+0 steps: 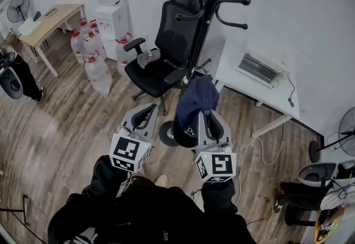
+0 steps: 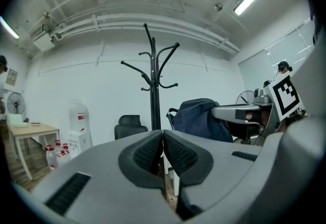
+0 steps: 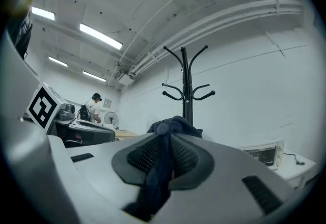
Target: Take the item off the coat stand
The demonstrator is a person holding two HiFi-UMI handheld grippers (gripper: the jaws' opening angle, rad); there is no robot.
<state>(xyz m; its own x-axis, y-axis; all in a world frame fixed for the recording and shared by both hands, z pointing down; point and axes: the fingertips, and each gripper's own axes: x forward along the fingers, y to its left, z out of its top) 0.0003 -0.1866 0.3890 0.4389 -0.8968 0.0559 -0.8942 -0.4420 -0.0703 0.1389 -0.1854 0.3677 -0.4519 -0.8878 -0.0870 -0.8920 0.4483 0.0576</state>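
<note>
Cap (image 1: 195, 105) is navy, pinched by its fabric in your R gripper (image 3: 164, 159), jaws clamped on cloth w/ the crown bunched just ahead of the tips. It hangs off the R jaws toward the coat stand (image 1: 206, 13), low beside the pole and below the hooks, which look bare. L gripper (image 1: 147, 111) sits just left of the cap, jaws closed on nothing. R is the only hand on it, so I'd judge it's off. Draw it toward you, away from the pole.
</note>
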